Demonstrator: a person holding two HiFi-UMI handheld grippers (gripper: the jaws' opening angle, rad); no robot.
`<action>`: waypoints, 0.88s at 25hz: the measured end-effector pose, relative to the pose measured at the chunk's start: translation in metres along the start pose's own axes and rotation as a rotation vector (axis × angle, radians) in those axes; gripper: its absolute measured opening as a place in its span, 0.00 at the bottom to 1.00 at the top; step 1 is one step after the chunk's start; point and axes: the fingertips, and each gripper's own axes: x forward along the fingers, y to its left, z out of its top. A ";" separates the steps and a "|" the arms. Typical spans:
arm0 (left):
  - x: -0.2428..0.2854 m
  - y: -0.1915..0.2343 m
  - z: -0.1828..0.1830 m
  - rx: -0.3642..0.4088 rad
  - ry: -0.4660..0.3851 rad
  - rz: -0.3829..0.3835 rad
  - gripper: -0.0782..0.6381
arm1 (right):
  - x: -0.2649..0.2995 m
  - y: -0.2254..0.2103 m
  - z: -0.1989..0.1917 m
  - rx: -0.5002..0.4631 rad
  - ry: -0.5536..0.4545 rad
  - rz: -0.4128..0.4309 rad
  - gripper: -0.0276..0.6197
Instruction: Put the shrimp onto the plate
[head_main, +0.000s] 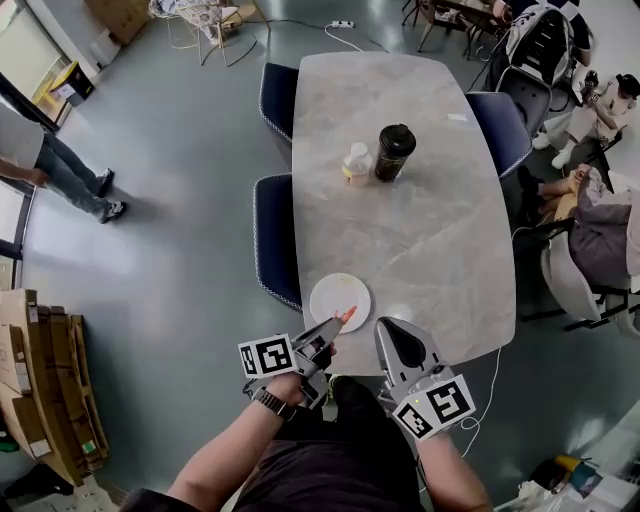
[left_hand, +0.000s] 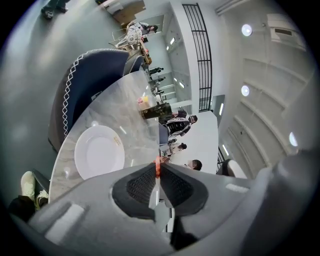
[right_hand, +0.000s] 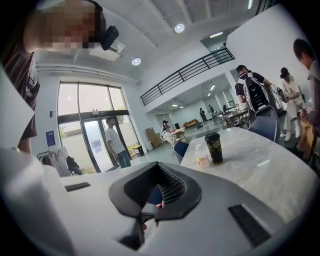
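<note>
Two claws are out over the near end of the bench, and only the left claw is carrying anything. Its jaws are pinched nearly together on the shrimp, a thin orange sliver that pokes out from the very tips. Right at those tips sits the white plate, and the shrimp hangs at its near rim; whether it touches the plate I cannot tell. Just to the right of the left claw, the right claw hovers at the edge of the bench with its jaws apart and nothing pinched between them. Well beyond both claws, toward the middle of the marbled bench, a tall dark cup stands upright with a small bottle just beside it on its left. Blue chairs are drawn up along the bench's left side, past the plate.
</note>
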 end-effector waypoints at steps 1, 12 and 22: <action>0.006 0.009 0.003 -0.009 0.003 0.008 0.15 | 0.004 -0.004 -0.007 0.006 0.003 -0.005 0.05; 0.047 0.081 0.007 -0.058 0.052 0.073 0.15 | 0.034 -0.038 -0.052 0.035 0.008 -0.026 0.05; 0.057 0.113 0.016 -0.095 0.063 0.113 0.15 | 0.051 -0.048 -0.065 0.048 0.007 -0.023 0.05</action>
